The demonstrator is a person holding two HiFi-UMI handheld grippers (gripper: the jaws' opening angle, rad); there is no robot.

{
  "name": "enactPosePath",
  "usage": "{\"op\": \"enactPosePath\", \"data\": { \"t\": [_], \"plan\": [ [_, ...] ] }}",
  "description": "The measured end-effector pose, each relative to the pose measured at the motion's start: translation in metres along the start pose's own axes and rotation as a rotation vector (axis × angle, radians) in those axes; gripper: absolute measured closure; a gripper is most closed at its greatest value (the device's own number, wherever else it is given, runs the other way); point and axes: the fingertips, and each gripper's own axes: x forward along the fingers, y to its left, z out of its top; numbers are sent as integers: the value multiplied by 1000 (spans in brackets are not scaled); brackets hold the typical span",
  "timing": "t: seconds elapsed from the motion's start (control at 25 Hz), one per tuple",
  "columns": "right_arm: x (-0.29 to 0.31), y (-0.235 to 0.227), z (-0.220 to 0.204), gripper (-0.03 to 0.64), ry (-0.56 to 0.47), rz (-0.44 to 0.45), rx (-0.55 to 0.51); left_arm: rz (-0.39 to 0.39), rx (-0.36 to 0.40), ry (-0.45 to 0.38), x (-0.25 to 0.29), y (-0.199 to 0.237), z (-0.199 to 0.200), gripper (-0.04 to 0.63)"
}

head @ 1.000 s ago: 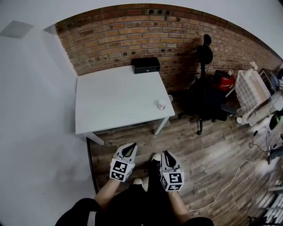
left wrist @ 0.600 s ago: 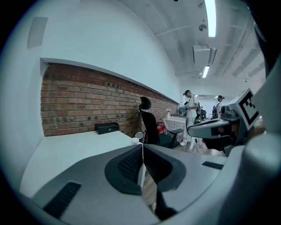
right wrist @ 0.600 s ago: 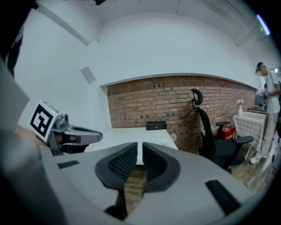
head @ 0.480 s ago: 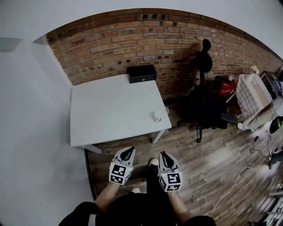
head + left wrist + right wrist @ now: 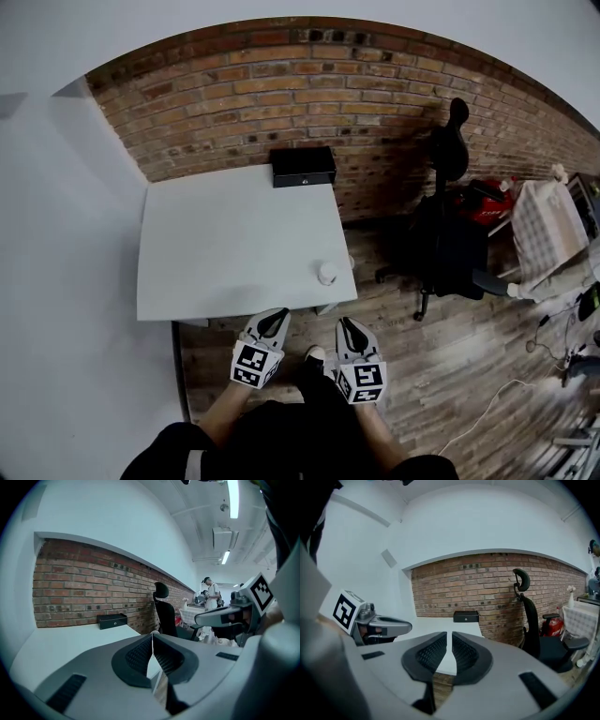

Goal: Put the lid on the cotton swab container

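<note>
Pressing together on nothing, the ribbed black pads of the left gripper point(image 5: 275, 320) meet; those of the right gripper point(image 5: 346, 326) leave a bare sliver, also empty. Both point forward, just short of the near edge of the square white table point(image 5: 216, 244). Ahead of the fingertips, nearer the right pair, a small white round cotton swab container point(image 5: 326, 273) stands upright by the table's near right corner, too small to show a lid. Beyond it, a flat black box point(image 5: 302, 166) sits at the brick wall point(image 5: 234, 103).
</note>
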Motion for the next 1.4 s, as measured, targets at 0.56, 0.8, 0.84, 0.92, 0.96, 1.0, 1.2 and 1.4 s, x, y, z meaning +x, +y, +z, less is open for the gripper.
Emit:
{"op": "enactPosePath", "data": {
  "t": [0.56, 0.8, 0.84, 0.92, 0.96, 1.0, 1.2, 1.4],
  "plan": [
    [76, -89, 21, 592, 35, 62, -8, -27, -40, 50, 104, 13, 7, 577],
    [94, -110, 23, 592, 47, 94, -10, -17, -40, 41, 127, 12, 9, 479],
    [97, -111, 23, 592, 49, 101, -13, -15, -34, 41, 129, 13, 8, 463],
    [103, -112, 25, 592, 49, 114, -22, -18, -26, 51, 133, 16, 3, 419],
    [105, -112, 25, 592, 49, 119, -26, -25, -25, 59, 135, 17, -1, 396],
    [107, -112, 26, 592, 49, 124, -29, -34, -25, 65, 137, 17, -5, 374],
    [111, -114, 25, 592, 60, 129, -39, -60, -62, 96, 146, 18, -19, 315],
    [116, -118, 26, 592, 68, 110, -67, -82, -67, 108, 160, 22, -31, 283]
  ]
}}
